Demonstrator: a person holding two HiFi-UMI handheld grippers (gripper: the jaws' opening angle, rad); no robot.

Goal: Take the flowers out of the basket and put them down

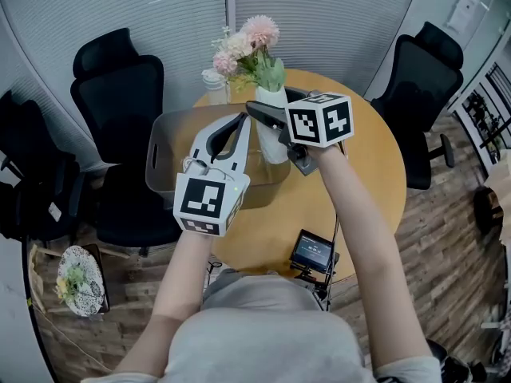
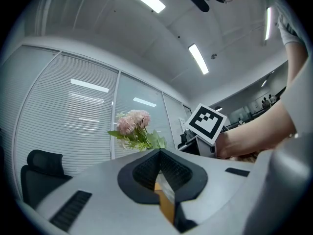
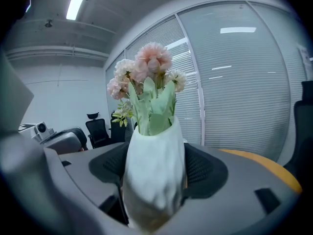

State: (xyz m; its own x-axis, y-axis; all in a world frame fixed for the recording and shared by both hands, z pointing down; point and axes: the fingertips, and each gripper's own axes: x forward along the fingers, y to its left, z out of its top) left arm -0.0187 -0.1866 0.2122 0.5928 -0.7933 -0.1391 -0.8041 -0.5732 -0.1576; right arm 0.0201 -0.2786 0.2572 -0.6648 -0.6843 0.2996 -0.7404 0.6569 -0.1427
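Pink and cream flowers (image 1: 249, 42) stand upright in a white vase (image 1: 274, 144). My right gripper (image 1: 267, 122) is shut on the vase's body from the right, and its dark pads (image 3: 205, 168) press both sides of the vase (image 3: 154, 165). The vase hangs at the right end of the grey basket (image 1: 164, 146); whether its foot is inside I cannot tell. My left gripper (image 1: 238, 126) is shut with nothing in it, over the basket's front, just left of the vase. In the left gripper view the flowers (image 2: 133, 126) rise beyond the closed jaws.
The basket sits on a round wooden table (image 1: 375, 166). A small device with a screen (image 1: 311, 251) lies at the table's near edge, and a glass jar (image 1: 214, 82) stands behind the basket. Black office chairs (image 1: 120, 78) ring the table. A patterned plate (image 1: 78, 280) is low at the left.
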